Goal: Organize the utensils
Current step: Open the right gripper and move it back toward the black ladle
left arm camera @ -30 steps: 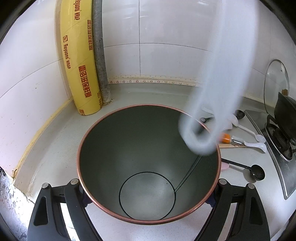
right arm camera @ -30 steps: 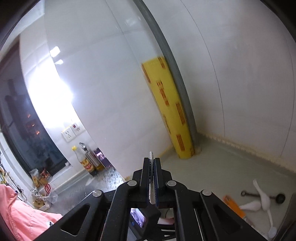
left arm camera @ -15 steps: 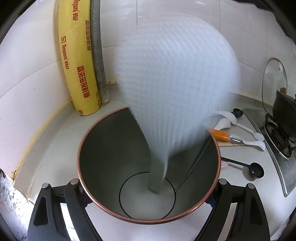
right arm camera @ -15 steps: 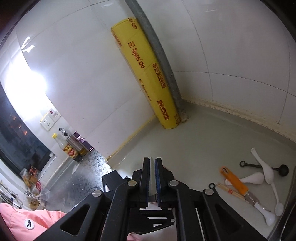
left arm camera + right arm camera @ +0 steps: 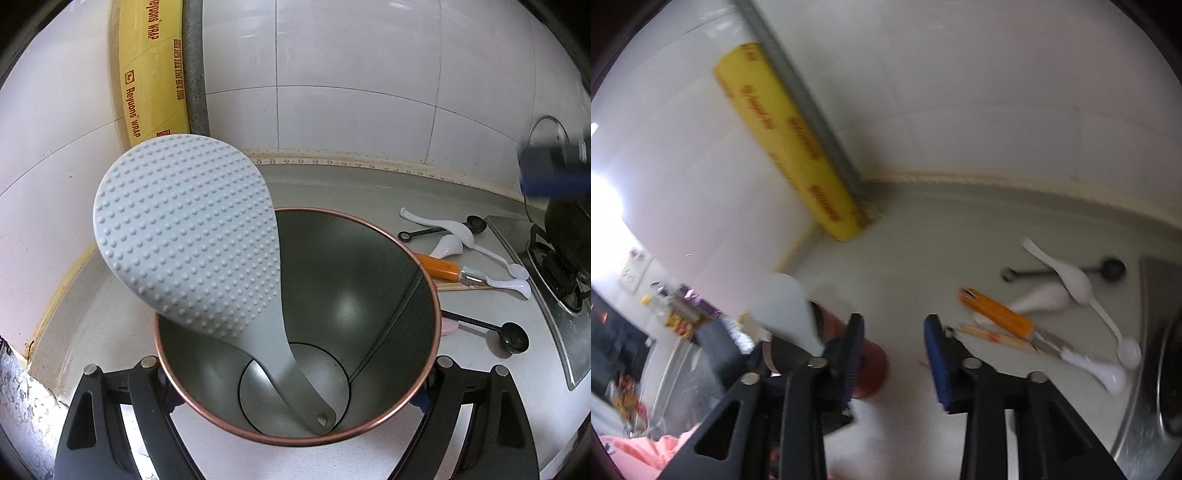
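My left gripper (image 5: 295,363) is shut on a copper-rimmed utensil holder (image 5: 424,266), one finger at each side of its rim. A grey dimpled rice paddle (image 5: 184,236) stands in it, handle on the bottom, head leaning over the left rim. In the right wrist view the holder (image 5: 871,365) and paddle (image 5: 786,306) lie to the lower left. My right gripper (image 5: 894,325) is opening, with nothing between its blue pads. On the counter to the right lie an orange-handled peeler (image 5: 995,314), white spoons (image 5: 1071,280), chopsticks (image 5: 990,336) and a black measuring spoon (image 5: 1112,269).
A yellow wrap roll (image 5: 147,74) leans in the tiled corner beside a grey pipe (image 5: 195,66). A gas stove (image 5: 554,266) with a dark pan and a glass lid (image 5: 546,144) bounds the right. Another black spoon (image 5: 515,341) lies beside the holder. A pink sleeve (image 5: 646,454) shows low left.
The rice paddle has dropped from my right gripper into the holder and come to rest there. My right gripper has parted its jaws, sunk and swung towards the utensils on the counter. The left has kept still.
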`<state>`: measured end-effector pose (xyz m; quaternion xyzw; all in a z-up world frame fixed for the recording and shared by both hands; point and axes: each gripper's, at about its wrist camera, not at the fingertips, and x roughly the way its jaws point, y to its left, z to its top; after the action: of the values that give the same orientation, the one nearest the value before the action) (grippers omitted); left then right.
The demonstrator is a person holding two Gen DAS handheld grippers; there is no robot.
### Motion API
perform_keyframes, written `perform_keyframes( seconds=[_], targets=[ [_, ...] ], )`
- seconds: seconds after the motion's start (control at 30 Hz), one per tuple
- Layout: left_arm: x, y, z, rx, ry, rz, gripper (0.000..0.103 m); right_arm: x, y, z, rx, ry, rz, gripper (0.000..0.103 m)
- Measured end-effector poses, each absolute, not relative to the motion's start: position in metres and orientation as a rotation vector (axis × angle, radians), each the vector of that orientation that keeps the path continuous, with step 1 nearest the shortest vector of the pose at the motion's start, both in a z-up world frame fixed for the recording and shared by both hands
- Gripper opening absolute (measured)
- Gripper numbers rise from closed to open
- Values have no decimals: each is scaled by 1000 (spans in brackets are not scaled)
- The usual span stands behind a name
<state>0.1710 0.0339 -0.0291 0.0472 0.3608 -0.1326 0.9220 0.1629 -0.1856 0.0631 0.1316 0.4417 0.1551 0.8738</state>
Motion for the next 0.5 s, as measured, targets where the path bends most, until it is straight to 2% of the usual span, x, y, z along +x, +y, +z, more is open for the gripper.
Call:
perform_keyframes(
  seconds=[0.13,0.37,0.5],
  targets=[
    [171,35,-29,96,742,-271,91,155,-205,36,345,959,267,58],
    [169,35,-27,93,745,-262,91,136,-233,-2,410,1008,150,74],
    [169,34,-27,90,746,-257,91,128,-247,-10,439,1012,95,89]
  ],
)
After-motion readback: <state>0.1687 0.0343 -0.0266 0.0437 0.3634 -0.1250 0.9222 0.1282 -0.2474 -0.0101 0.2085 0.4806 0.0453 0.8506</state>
